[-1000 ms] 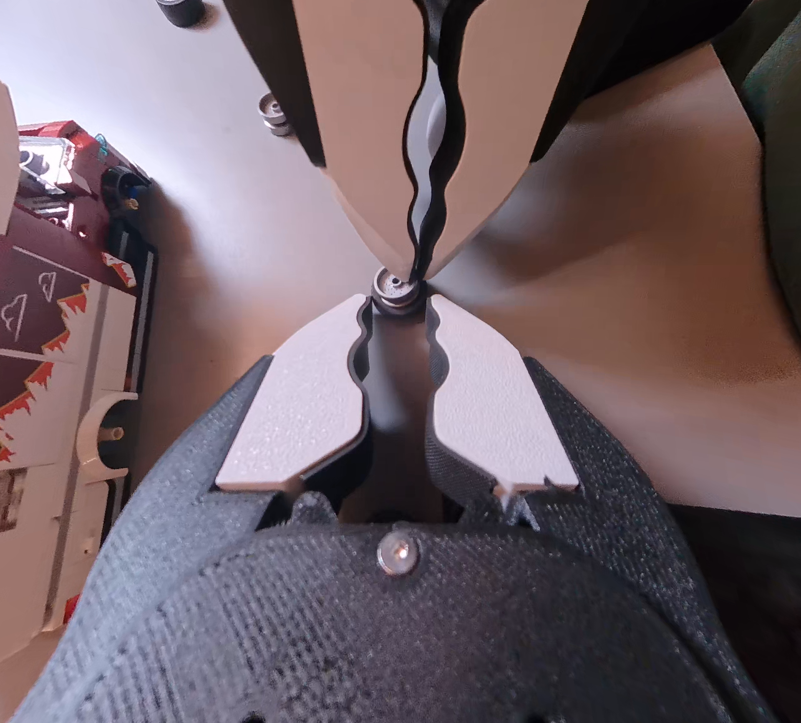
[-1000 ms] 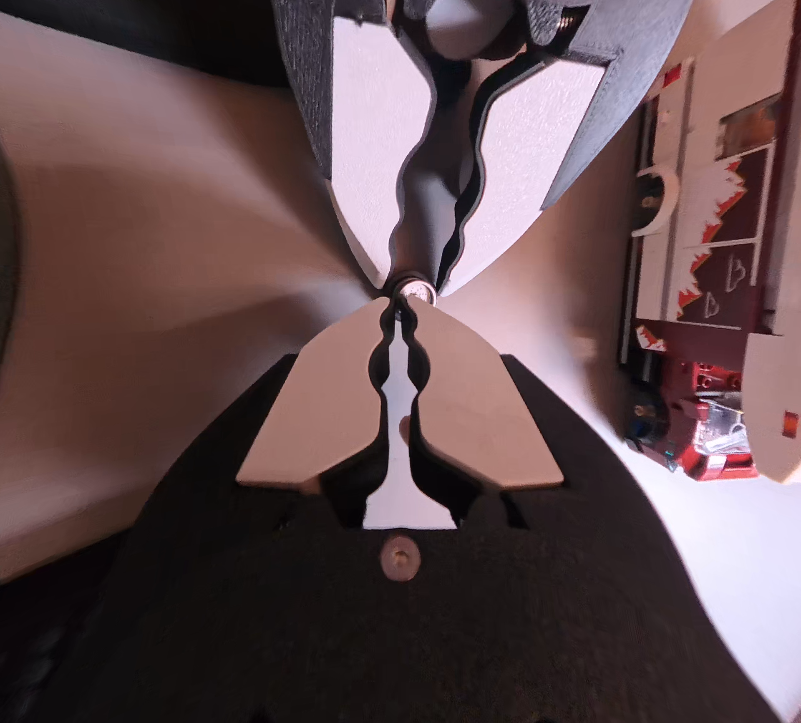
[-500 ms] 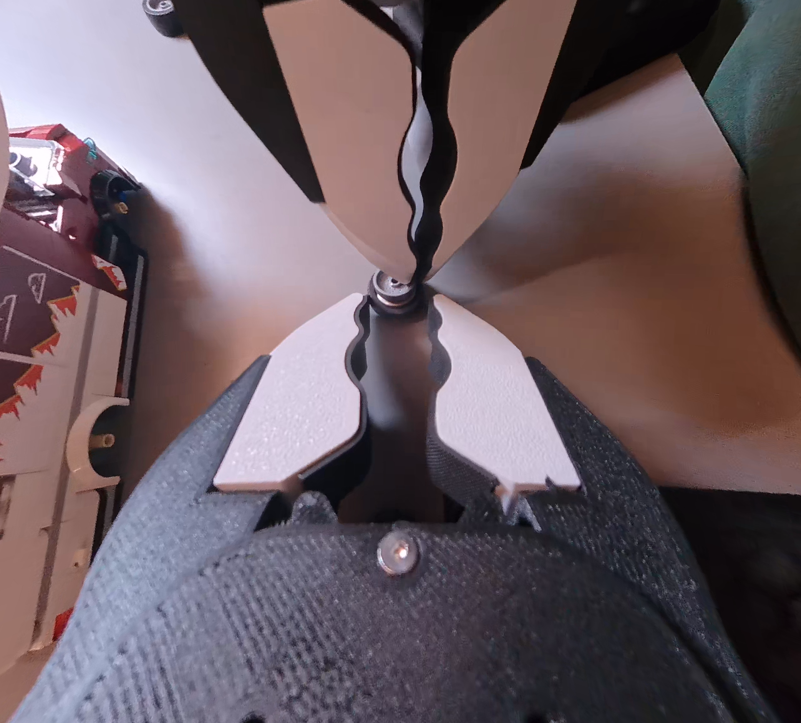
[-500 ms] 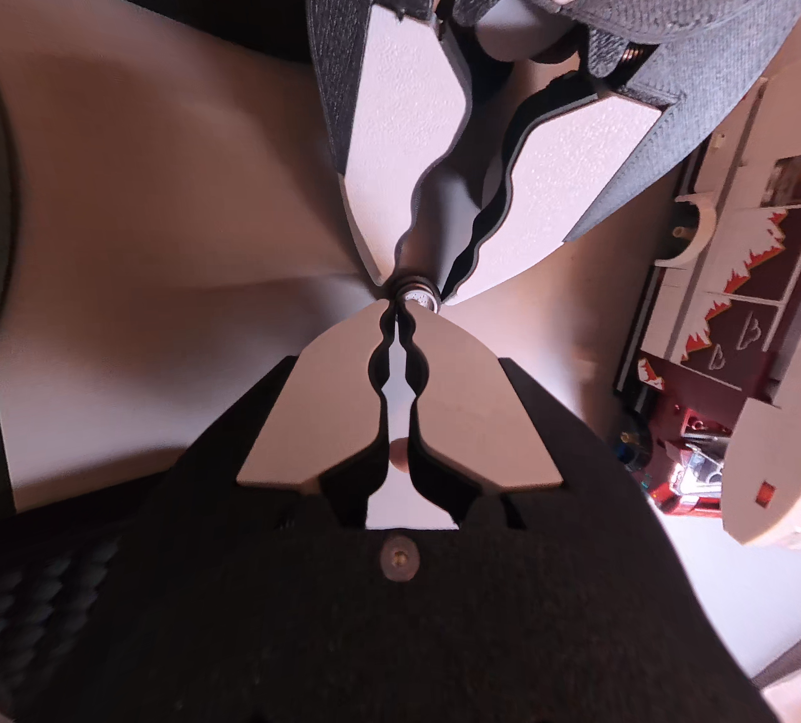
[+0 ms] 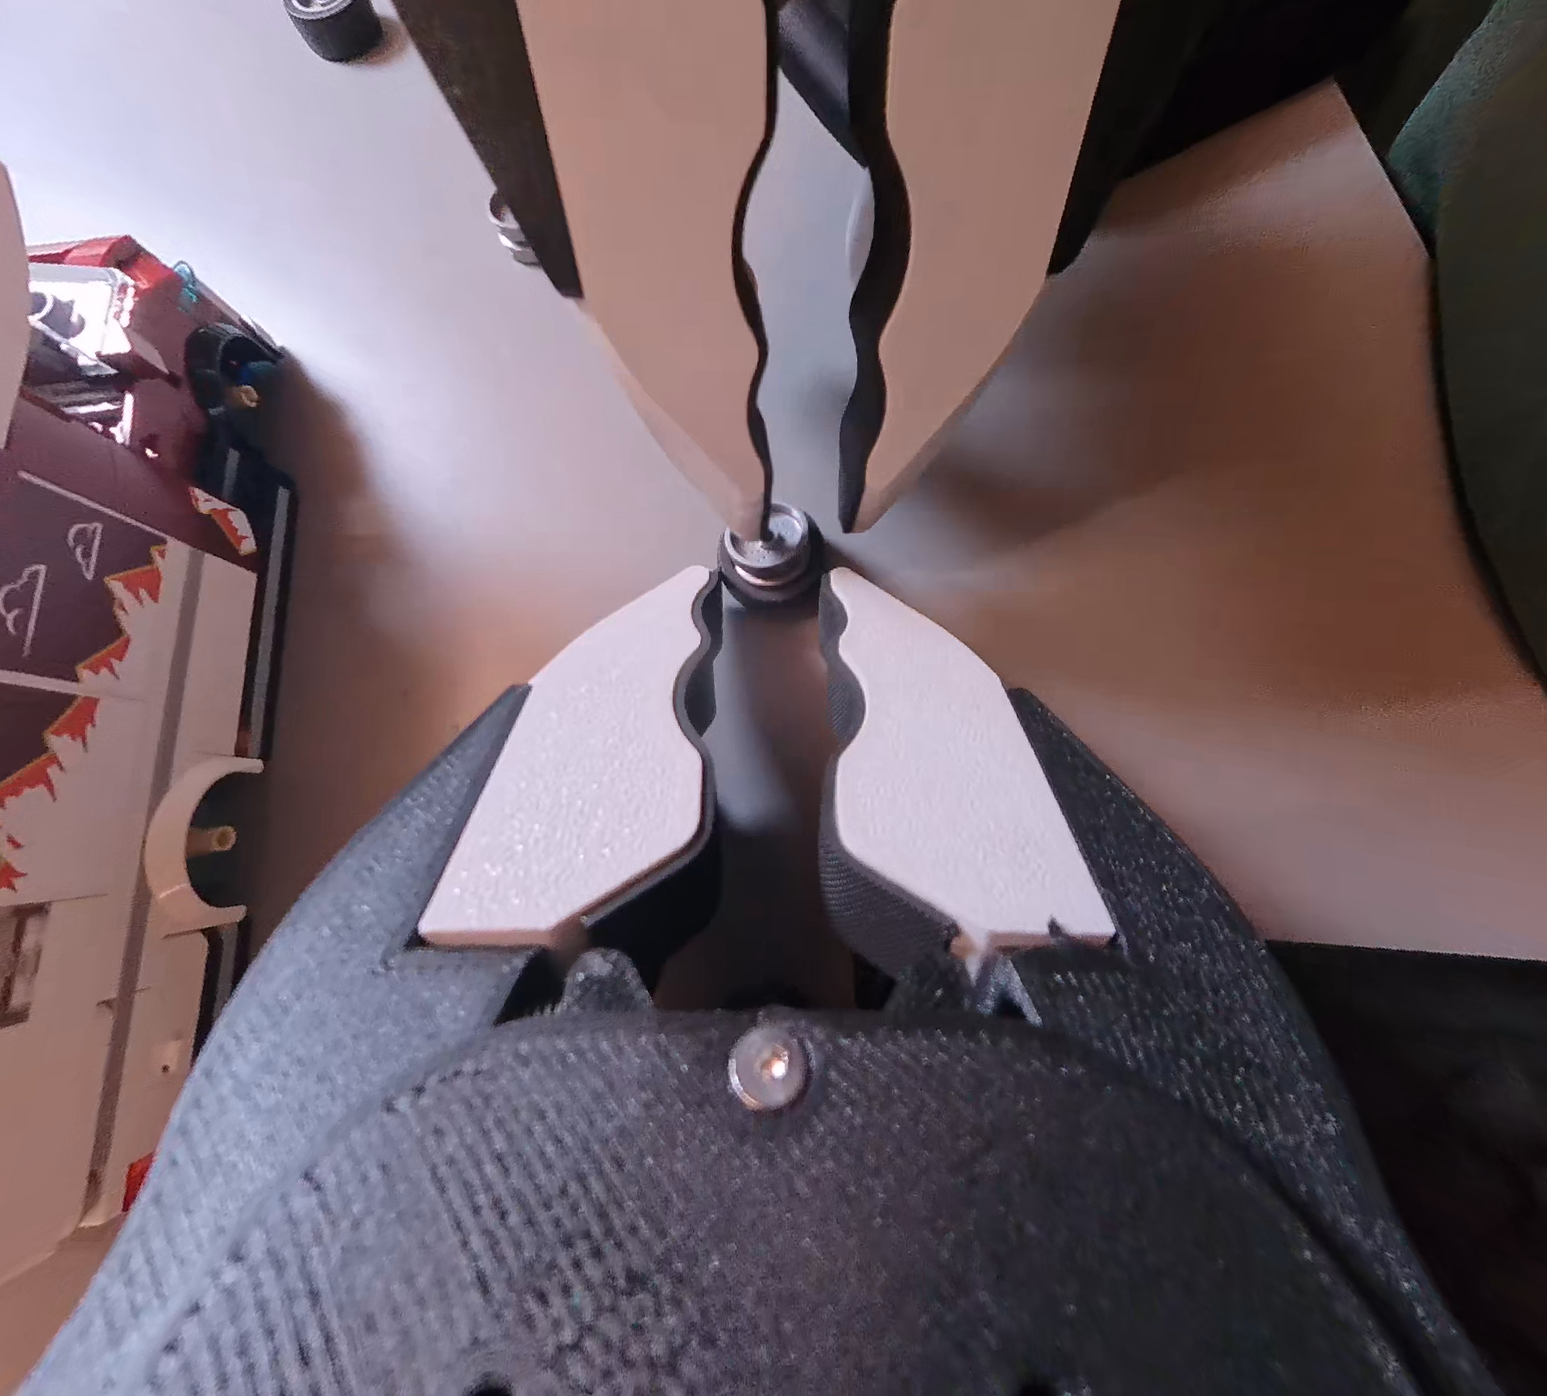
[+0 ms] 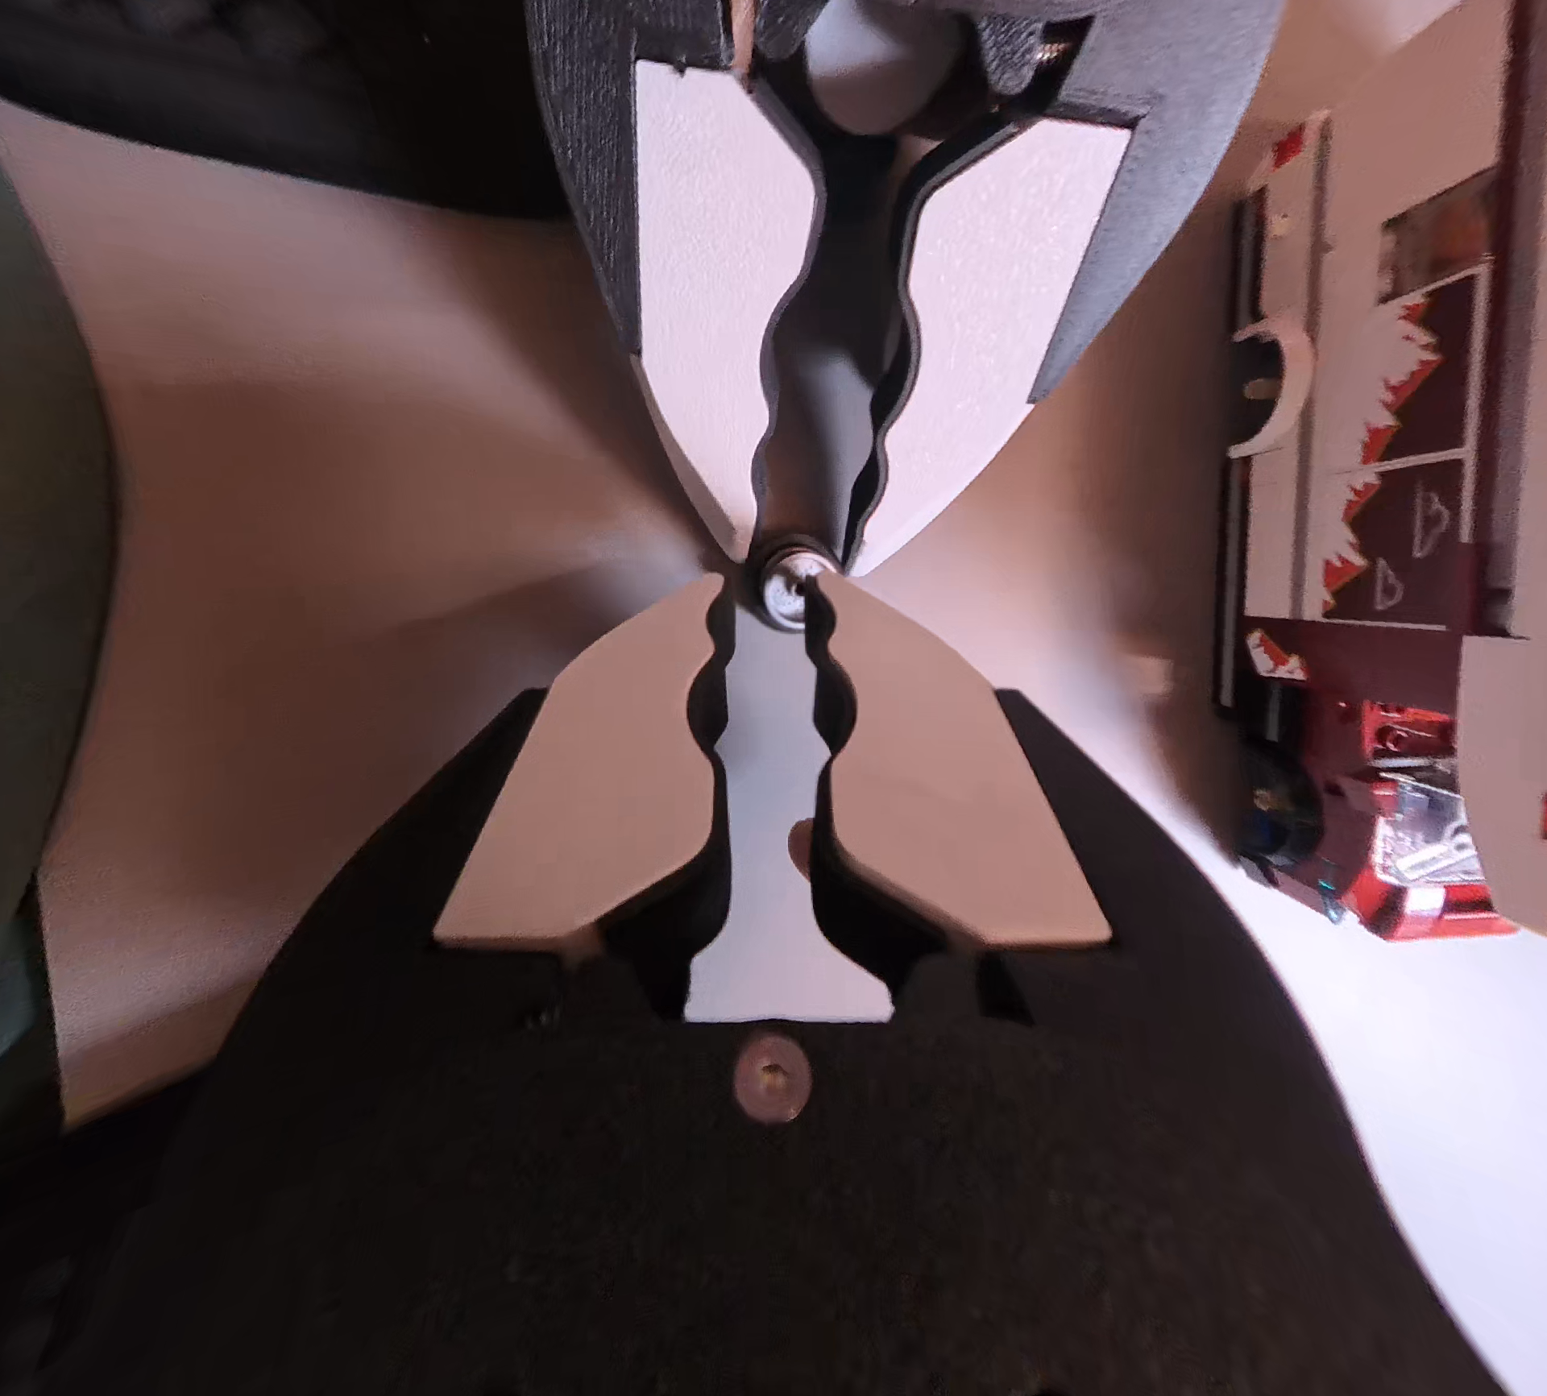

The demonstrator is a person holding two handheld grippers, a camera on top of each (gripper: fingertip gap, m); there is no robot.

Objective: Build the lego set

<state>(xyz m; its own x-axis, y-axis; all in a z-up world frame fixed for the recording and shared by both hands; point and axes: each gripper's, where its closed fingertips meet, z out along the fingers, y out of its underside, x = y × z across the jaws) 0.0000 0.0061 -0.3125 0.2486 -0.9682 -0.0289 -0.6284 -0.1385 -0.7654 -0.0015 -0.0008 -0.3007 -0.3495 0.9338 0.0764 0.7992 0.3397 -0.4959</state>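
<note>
A: What differs from a second ago?

B: The right tool (image 6: 768, 586) was closed at the small toy wheel (image 5: 766, 556); its fingers have since parted, and only one fingertip (image 5: 749, 510) lies against the silver hub.

A: And the left tool (image 5: 768, 579)?

B: Unchanged: clamped on that wheel's dark tyre, both tips pressing its sides, above the pale worktop (image 5: 1172, 603).

A: Where does the wheel sit?

B: Between the two tools, which meet tip to tip, at mid-scene.

A: Farther off?

B: A red-and-white brick-built toy vehicle (image 5: 92, 603) at the left, a bare silver rim (image 5: 511, 234) beyond, and a black-tyred wheel (image 5: 328, 12) at far left.
</note>
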